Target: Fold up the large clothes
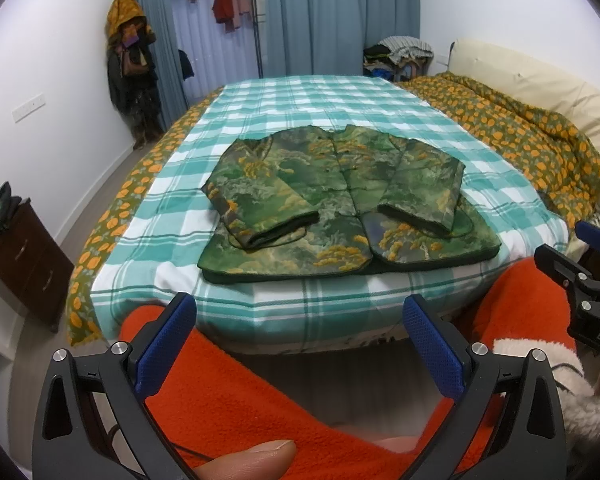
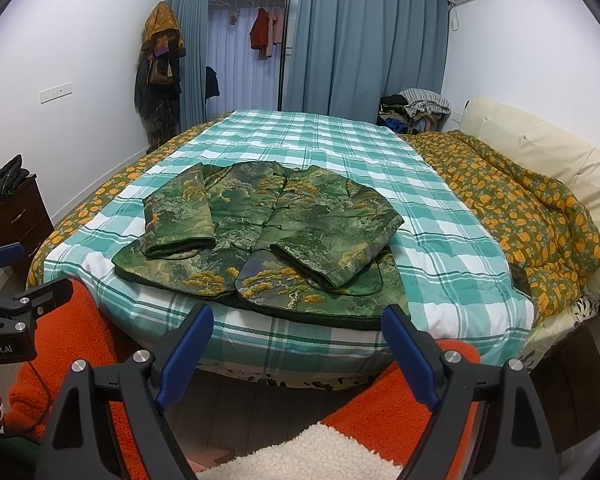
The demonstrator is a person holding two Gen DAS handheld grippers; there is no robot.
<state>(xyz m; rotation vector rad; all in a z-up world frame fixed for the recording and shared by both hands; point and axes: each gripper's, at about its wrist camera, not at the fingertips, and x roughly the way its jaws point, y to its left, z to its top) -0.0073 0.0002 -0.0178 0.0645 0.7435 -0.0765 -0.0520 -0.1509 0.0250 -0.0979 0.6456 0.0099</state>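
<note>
A green jacket with a yellow landscape print (image 1: 340,200) (image 2: 268,236) lies flat near the foot of the bed on a teal checked sheet (image 1: 300,112) (image 2: 340,148). It is buttoned, with both sleeves folded in across the front. My left gripper (image 1: 300,344) hangs open below the bed's front edge, over orange fleece legs, with nothing between its blue pads. My right gripper (image 2: 298,354) is open too, back from the jacket's hem, holding nothing. Each gripper shows at the edge of the other's view.
An orange-flowered duvet (image 2: 520,200) is bunched along the right side against a cream headboard (image 2: 540,148). A dark wooden drawer unit (image 1: 24,248) stands at the left. Clothes hang in the far corner (image 2: 160,68) and a pile sits by the blue curtains (image 2: 416,104). A thumb (image 1: 252,460) shows at the bottom.
</note>
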